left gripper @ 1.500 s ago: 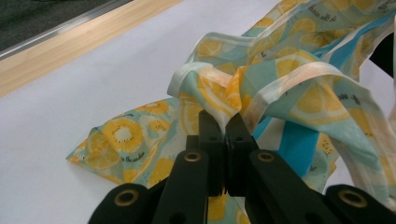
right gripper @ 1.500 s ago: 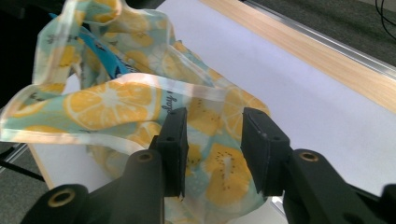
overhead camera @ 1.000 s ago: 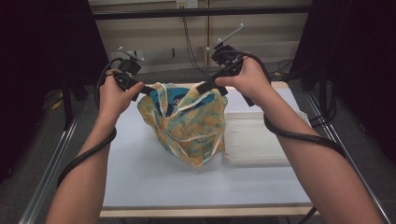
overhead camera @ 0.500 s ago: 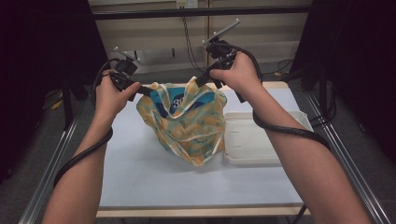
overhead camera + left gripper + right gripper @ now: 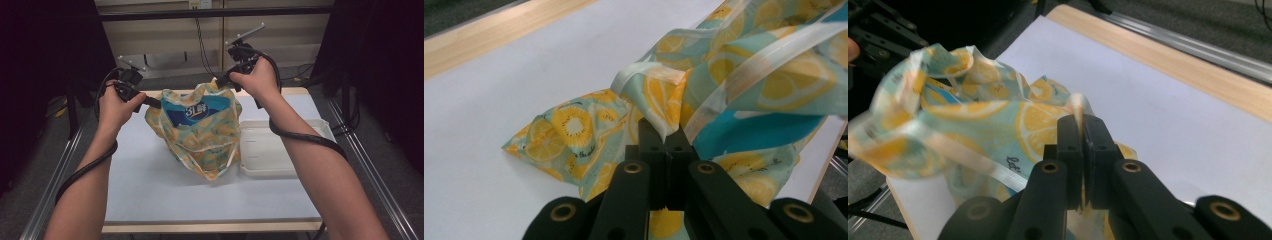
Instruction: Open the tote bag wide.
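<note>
Bag (image 5: 200, 137) on table (image 5: 150, 200), beside tray (image 5: 280, 150), mouth held open over blue pack (image 5: 197, 111). Left gripper (image 5: 152, 102) clamped on left rim; right gripper (image 5: 222, 80) just closed on right rim, cloth pinched between jaws. Step in hand: spreading the mouth. Next, probably: even outward pull, grips kept firm to prevent slipping.

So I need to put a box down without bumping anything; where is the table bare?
Bare table runs left of and in front of the lemon-print bag. The white tray takes the right side, close beside the bag. The back edge is crowded by both tools.
</note>
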### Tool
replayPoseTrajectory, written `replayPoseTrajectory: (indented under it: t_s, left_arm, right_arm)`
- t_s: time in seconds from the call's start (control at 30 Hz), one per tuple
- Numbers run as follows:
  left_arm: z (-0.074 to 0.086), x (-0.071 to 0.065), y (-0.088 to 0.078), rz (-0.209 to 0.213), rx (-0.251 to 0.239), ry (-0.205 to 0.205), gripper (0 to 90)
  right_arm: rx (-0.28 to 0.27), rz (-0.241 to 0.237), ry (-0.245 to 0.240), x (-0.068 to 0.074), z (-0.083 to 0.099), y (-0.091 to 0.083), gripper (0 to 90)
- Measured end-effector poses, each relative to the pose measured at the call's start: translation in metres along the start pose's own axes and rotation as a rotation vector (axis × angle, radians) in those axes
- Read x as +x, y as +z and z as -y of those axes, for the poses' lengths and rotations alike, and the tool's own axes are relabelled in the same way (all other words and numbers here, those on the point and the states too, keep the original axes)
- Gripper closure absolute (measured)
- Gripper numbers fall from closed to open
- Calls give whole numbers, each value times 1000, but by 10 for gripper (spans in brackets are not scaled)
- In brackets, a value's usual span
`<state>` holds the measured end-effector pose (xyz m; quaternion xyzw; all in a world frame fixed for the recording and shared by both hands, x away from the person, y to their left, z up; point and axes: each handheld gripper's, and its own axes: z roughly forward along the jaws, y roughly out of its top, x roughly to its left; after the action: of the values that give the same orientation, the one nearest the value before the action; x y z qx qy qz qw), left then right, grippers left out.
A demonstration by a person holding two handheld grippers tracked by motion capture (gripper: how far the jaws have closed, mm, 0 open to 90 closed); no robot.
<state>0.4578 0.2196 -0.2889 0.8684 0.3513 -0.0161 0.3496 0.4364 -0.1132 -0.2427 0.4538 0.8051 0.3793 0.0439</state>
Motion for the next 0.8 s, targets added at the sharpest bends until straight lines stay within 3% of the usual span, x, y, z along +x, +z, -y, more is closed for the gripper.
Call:
replayPoseTrajectory:
  t_s: [0.03, 0.07, 0.13, 0.17, 0.2, 0.33, 0.47, 0.5, 0.53, 0.7, 0.73, 0.8]
  left_arm:
    - [1, 1, 1, -2, -3, -2, 900]
    - [3, -1, 3, -3, -17, -31, 900]
    - [5, 2, 4, 1, -13, -24, 900]
    - [7, 1, 5, 0, -17, -44, 900]
    - [8, 3, 4, 0, -2, -20, 900]
    - [14, 5, 5, 7, -19, -42, 900]
    - [18, 4, 5, 8, -28, -59, 899]
    - [18, 5, 4, 16, -16, -42, 899]
    - [19, 3, 4, 5, -26, -58, 898]
    - [22, 2, 4, 7, -29, -57, 893]
    - [22, 3, 4, 7, -17, -39, 893]
    - [23, 2, 4, 10, -22, -49, 893]
  right_arm:
    - [4, -1, 6, -2, 2, 2, 872]
    - [6, 4, 3, -3, 5, 4, 872]
    - [15, -1, 11, -6, 9, 7, 851]
    - [19, 5, 12, -8, 11, 7, 841]
    - [20, 8, 17, -9, 13, 8, 838]
    - [30, 18, 33, -16, 20, 6, 789]
    - [18, 38, 22, -19, 25, 2, 685]
    - [16, 42, 25, -19, 26, 0, 665]
    - [12, 43, 22, -20, 27, -1, 652]
    - [10, 53, 21, -26, 32, -8, 613]
    - [4, 56, 20, -26, 34, -10, 602]
    - [-1, 53, 15, -26, 36, -13, 590]
